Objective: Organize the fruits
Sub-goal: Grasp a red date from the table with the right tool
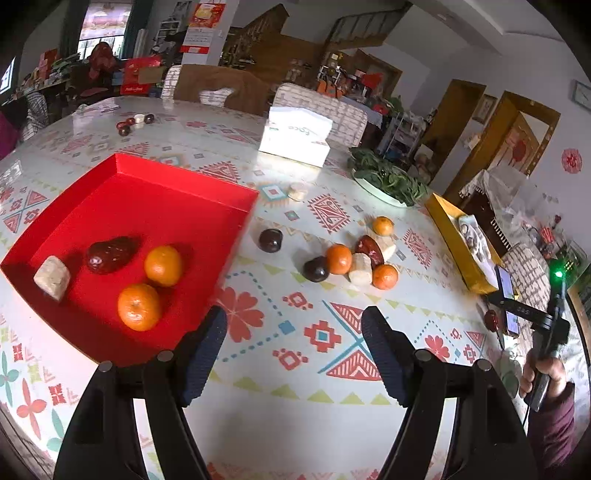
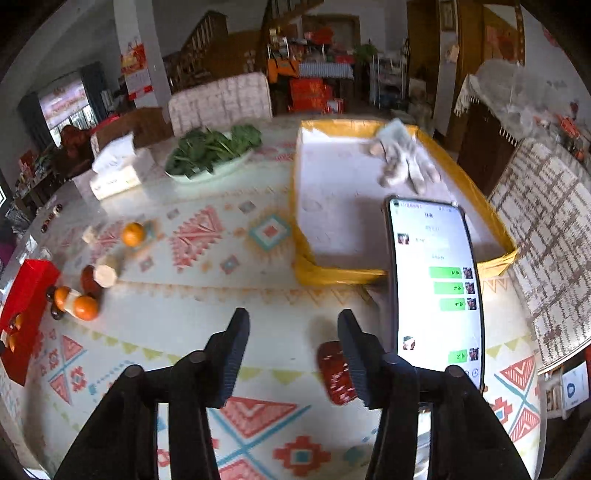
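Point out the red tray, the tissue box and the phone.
Red tray (image 1: 155, 206): left wrist view, bare floor of the tray.
Tissue box (image 1: 295, 142): left wrist view, its front face.
Phone (image 2: 436, 280): right wrist view, middle of its lit screen.

Room — a cluttered domestic interior with pale walls. Table (image 1: 280, 369): large, glossy, covered in a white cloth patterned with red, teal and yellow geometric and floral motifs; it fills the lower half of both views. Chairs (image 1: 325, 107): light check-patterned backs along the far table edge. Window (image 1: 105, 27): upper left of the left wrist view, bright daylight, dark curtains at its sides. Pillar (image 1: 201, 31): white, hung with red posters. Wooden staircase (image 1: 354, 29) — top centre. Wooden door frames (image 1: 517, 125): right side. Shelving with assorted goods (image 2: 314, 62): top centre of the right wrist view.
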`<action>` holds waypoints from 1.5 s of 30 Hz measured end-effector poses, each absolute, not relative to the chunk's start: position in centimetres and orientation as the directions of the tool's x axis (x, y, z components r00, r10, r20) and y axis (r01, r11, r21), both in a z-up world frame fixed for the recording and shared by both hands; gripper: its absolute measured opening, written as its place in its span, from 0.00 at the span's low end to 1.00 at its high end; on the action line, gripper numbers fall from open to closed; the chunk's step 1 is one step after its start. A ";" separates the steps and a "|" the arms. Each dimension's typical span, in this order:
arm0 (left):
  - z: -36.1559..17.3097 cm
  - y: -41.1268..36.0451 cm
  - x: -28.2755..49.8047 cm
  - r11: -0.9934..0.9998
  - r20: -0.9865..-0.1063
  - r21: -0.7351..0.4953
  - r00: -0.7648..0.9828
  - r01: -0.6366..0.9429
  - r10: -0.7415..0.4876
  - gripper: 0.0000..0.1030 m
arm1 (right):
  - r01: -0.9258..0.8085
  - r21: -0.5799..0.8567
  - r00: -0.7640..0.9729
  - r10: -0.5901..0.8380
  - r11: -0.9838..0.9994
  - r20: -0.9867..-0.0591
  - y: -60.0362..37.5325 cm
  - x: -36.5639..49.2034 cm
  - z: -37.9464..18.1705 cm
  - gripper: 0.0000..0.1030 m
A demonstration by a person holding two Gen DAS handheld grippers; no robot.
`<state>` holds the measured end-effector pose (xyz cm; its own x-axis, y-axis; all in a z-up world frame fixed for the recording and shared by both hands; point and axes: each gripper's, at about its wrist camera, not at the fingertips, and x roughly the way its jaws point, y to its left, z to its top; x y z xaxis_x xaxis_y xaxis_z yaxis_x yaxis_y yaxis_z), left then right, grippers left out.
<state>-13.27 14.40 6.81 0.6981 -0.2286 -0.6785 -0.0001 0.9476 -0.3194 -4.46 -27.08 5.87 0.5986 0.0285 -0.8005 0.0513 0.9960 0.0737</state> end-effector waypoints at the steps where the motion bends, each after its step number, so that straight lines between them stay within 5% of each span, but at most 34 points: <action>1: 6.8 14.3 -13.3 0.949 -0.680 -0.317 0.697 0.001 -0.228 0.72 | 0.053 0.062 0.581 0.020 0.997 -0.814 -27.2 -4.0 5.2 0.50; 9: 6.4 13.8 -12.8 0.949 -0.690 -0.316 0.685 0.005 -0.234 0.72 | 0.076 -0.024 0.519 -0.060 0.997 -0.852 -27.2 -3.2 2.2 0.46; 13: 6.0 13.3 -12.6 0.949 -0.692 -0.315 0.678 0.026 -0.248 0.72 | 0.085 -0.031 0.498 -0.069 0.996 -0.864 -26.9 -3.8 2.5 0.22; 16: 6.0 13.0 -12.6 0.950 -0.691 -0.310 0.677 0.041 -0.255 0.72 | 0.073 -0.009 0.501 -0.045 0.997 -0.864 -26.5 -5.0 2.6 0.16; 21: 5.6 12.6 -12.3 0.949 -0.699 -0.312 0.666 0.044 -0.261 0.72 | -0.046 0.315 0.534 0.290 0.948 -0.794 -27.3 -6.8 3.8 0.16; 24: 5.3 12.6 -12.1 0.947 -0.703 -0.320 0.660 0.037 -0.264 0.72 | -0.050 0.257 0.595 0.235 0.965 -0.768 -27.5 -8.4 5.7 0.20; 26: 5.2 12.5 -12.0 0.946 -0.705 -0.321 0.659 0.034 -0.263 0.72 | -0.029 0.175 0.620 0.155 0.984 -0.769 -27.5 -9.2 6.4 0.45; 28: 5.2 12.4 -11.9 0.946 -0.705 -0.322 0.658 0.036 -0.264 0.72 | -0.005 0.098 0.633 0.079 0.995 -0.770 -27.2 -10.0 6.7 0.52; 39: 4.8 11.8 -11.8 0.949 -0.708 -0.312 0.654 0.050 -0.267 0.72 | 0.134 0.071 0.522 -0.009 0.988 -0.853 -27.9 -9.9 3.2 0.51; 43: 4.9 12.6 -11.7 0.955 -0.702 -0.295 0.669 0.037 -0.243 0.72 | 0.177 0.080 0.529 -0.026 0.981 -0.848 -28.5 -9.2 2.8 0.41; 45: 5.0 13.1 -11.5 0.958 -0.701 -0.286 0.675 0.029 -0.230 0.71 | 0.171 0.093 0.535 -0.013 0.981 -0.845 -28.3 -9.1 2.9 0.28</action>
